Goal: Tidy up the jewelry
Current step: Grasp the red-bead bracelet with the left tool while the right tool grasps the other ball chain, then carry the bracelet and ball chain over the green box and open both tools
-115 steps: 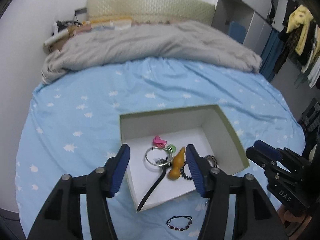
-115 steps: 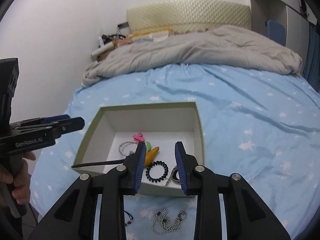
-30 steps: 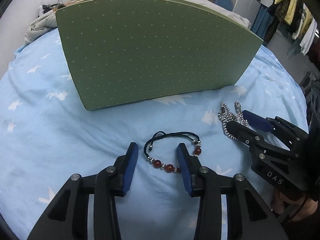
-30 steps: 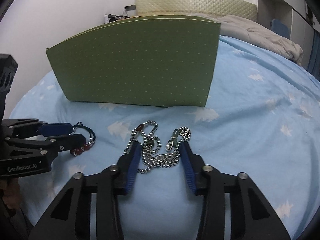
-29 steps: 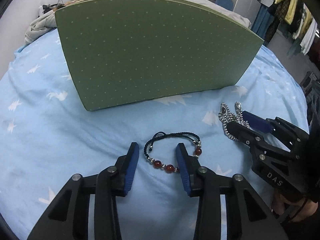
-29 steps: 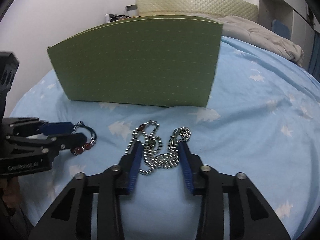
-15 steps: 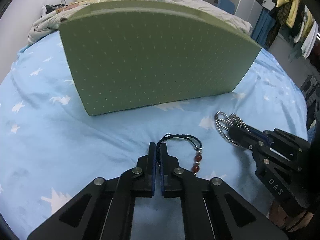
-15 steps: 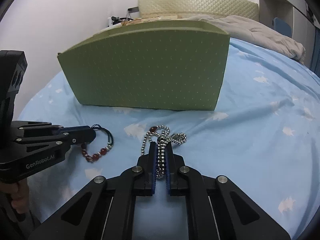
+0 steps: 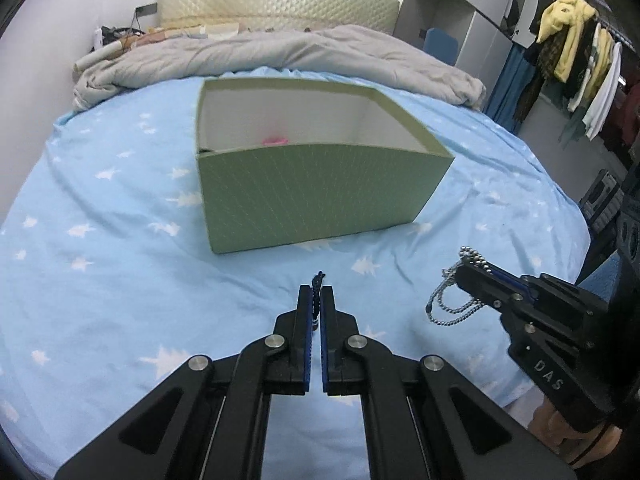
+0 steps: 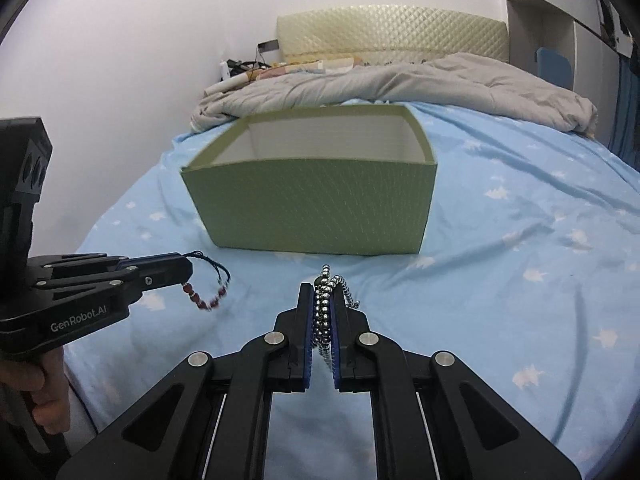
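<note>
A green open box (image 9: 316, 196) with a white inside stands on the blue bed; it also shows in the right wrist view (image 10: 316, 208). A pink item (image 9: 274, 141) peeks over its near wall. My left gripper (image 9: 317, 294) is shut on a black cord bracelet (image 9: 318, 284) with red beads, which hangs from it above the sheet in the right wrist view (image 10: 208, 292). My right gripper (image 10: 322, 294) is shut on a silver ball-chain necklace (image 10: 328, 300), held above the sheet; the chain dangles in the left wrist view (image 9: 452, 300). Both grippers are in front of the box.
The blue star-print sheet (image 9: 100, 248) covers the bed. A grey duvet (image 9: 280, 52) is bunched at the headboard end behind the box. Clothes (image 9: 572, 48) hang on a rack at the right. A white wall (image 10: 120, 80) runs along the bed's left.
Both grippers shut on their jewelry, then lifted it off the sheet and drew back and up. The box's open top is now in view.
</note>
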The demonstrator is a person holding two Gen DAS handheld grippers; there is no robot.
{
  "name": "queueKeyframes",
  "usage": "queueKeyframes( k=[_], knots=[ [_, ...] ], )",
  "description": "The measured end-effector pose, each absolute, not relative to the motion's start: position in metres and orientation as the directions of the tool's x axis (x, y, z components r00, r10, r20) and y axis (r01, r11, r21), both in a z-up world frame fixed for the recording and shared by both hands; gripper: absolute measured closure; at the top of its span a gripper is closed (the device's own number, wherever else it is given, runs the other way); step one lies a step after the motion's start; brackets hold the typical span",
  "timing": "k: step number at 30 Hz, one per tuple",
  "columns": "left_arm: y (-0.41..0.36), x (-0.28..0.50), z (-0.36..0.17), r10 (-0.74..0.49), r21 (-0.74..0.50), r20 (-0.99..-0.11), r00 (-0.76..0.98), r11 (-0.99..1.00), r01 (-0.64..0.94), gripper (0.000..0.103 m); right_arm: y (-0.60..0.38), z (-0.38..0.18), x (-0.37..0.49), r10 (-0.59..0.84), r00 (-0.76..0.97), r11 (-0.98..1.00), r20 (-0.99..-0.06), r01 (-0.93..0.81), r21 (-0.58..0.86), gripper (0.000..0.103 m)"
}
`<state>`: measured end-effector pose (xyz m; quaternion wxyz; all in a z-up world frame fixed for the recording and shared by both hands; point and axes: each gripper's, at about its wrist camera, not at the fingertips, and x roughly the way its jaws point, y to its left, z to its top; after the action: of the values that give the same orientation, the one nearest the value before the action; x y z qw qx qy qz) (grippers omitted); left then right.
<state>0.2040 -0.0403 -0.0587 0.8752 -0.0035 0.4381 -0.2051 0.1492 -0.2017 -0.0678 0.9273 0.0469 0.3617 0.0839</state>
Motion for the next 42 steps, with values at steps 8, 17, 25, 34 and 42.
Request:
queueKeyframes(
  k=[8,17,25,34,42],
  knots=[
    [-0.034,0.189,-0.043,-0.350,-0.174,-0.755,0.554,0.922,0.345,0.103,-0.202,-0.043,0.138,0.158,0.727,0.986,-0.668,-0.085,0.141,0.098],
    [-0.022,0.170,0.005,-0.353,-0.156,-0.709,0.611,0.923,0.352,0.102,-0.199,-0.008,0.123,0.160,0.761,0.985,-0.628,-0.080,0.154,0.098],
    [-0.024,0.181,0.039,-0.374,-0.155,-0.674,0.638,0.915,0.373,0.102,-0.199,0.032,0.132,0.169,0.801,0.982,-0.575,-0.087,0.167,0.098],
    [-0.029,0.222,0.068,-0.374,-0.136,-0.645,0.666,0.914,0.383,0.102,-0.205,0.058,0.173,0.180,0.825,0.978,-0.535,-0.094,0.184,0.098],
    [-0.029,0.270,0.091,-0.364,-0.118,-0.638,0.679,0.917,0.381,0.102,-0.212,0.056,0.229,0.179,0.830,0.979,-0.528,-0.096,0.181,0.098]
  ],
)
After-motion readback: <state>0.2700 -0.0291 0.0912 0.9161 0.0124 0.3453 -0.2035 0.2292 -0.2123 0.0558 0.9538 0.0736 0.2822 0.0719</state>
